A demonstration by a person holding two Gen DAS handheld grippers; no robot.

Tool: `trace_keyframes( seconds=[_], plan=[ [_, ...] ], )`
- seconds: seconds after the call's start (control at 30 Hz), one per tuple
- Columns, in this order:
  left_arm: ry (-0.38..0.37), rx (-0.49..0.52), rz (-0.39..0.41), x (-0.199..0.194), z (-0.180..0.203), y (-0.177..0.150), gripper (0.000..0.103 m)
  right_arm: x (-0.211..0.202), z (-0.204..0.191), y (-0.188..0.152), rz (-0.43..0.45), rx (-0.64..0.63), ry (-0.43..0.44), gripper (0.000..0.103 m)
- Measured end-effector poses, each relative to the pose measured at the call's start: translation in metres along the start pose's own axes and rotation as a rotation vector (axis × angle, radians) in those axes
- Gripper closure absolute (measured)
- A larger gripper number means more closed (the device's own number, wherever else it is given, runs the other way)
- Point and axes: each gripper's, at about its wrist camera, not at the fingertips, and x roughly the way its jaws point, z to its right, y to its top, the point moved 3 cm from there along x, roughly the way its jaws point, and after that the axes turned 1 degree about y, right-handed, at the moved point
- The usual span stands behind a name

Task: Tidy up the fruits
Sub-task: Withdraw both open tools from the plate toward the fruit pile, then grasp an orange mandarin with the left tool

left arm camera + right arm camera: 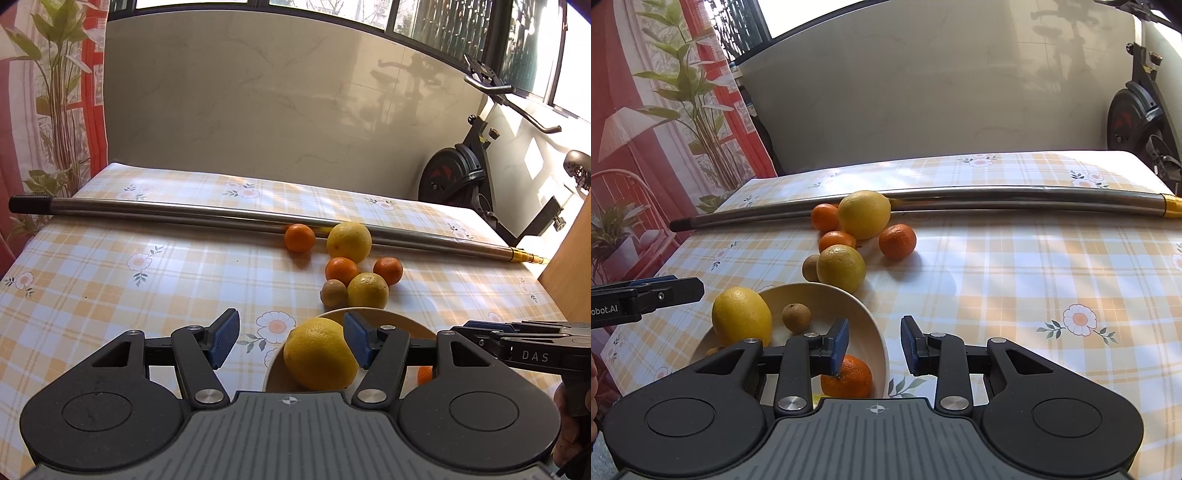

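Yellow lemons (742, 316), orange mandarins (897, 240), cream bowl (827, 295), plaid floral tablecloth (1015, 280).

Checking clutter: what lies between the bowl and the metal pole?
In the right wrist view, loose fruit: between bowl and pole lie two lemons, three tangerines and a kiwi.

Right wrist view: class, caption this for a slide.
Bowl holding a lemon and mandarin; more fruit waits by the metal pole.

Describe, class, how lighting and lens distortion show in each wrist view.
Left wrist view: the steel pole bows from fisheye, and the windows are blown out. Right wrist view: sunlight dapples the checked tablecloth, and the tangerine casts a soft shadow to its right.
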Motion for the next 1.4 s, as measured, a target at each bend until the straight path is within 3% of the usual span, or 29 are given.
trace_keyframes(
  seconds=[0.37, 0.7, 0.87, 1.03, 1.17, 1.4],
  plan=[
    [0.011, -0.013, 0.007, -0.001, -0.01, 0.008, 0.039, -0.001, 0.0, 0.004, 0.009, -0.007, -0.004, 0.073],
    [-0.071, -0.08, 0.009, 0.022, -0.021, 0.066, 0.039, 0.003, 0.014, 0.024, 0.03, -0.025, -0.033, 0.073],
    [-0.092, -0.116, -0.017, 0.057, -0.015, 0.093, 0.04, 0.007, 0.021, 0.033, 0.042, -0.023, -0.042, 0.073],
    [-0.172, -0.249, -0.097, 0.106, -0.021, 0.107, 0.047, 0.015, 0.026, 0.037, 0.039, -0.019, -0.04, 0.073],
    [-0.127, -0.279, -0.147, 0.144, -0.022, 0.11, 0.051, 0.02, 0.026, 0.036, 0.033, -0.022, -0.038, 0.073],
    [-0.112, -0.272, -0.232, 0.192, -0.011, 0.106, 0.055, 0.028, 0.031, 0.034, 0.02, -0.012, -0.036, 0.073]
  ],
)
